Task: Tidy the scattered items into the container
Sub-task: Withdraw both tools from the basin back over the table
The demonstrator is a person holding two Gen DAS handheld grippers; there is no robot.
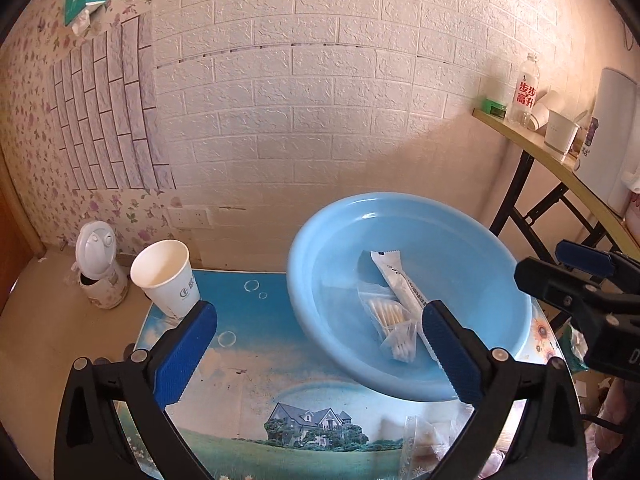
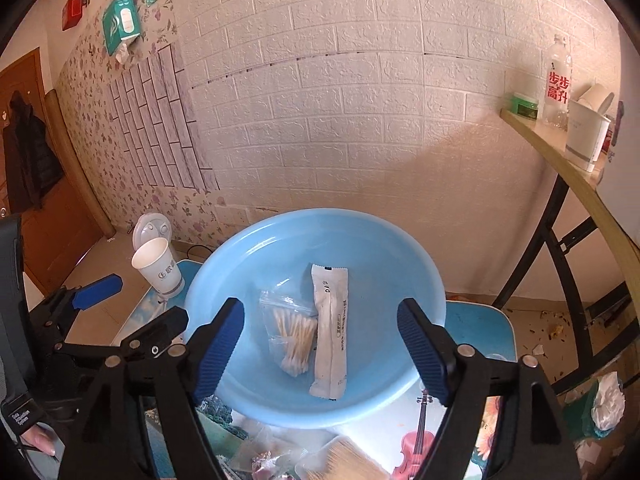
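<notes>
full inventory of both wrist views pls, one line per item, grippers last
round plastic basin: 1, light blue, on the printed tabletop
long sealed sachet: 1, white, inside the basin
clear zip bag of cotton swabs: 1, inside the basin, left of the sachet
paper cup: 1, white, tabletop left of the basin
flip-lid canister: 1, white, on the floor behind the cup
clear snack packets: number unclear, near table edge, outside the basin
bundle of wooden sticks: 1, tan, near edge
clear bottle with red lettering: 1, side shelf
left gripper: open, empty
right gripper: open, empty
</notes>
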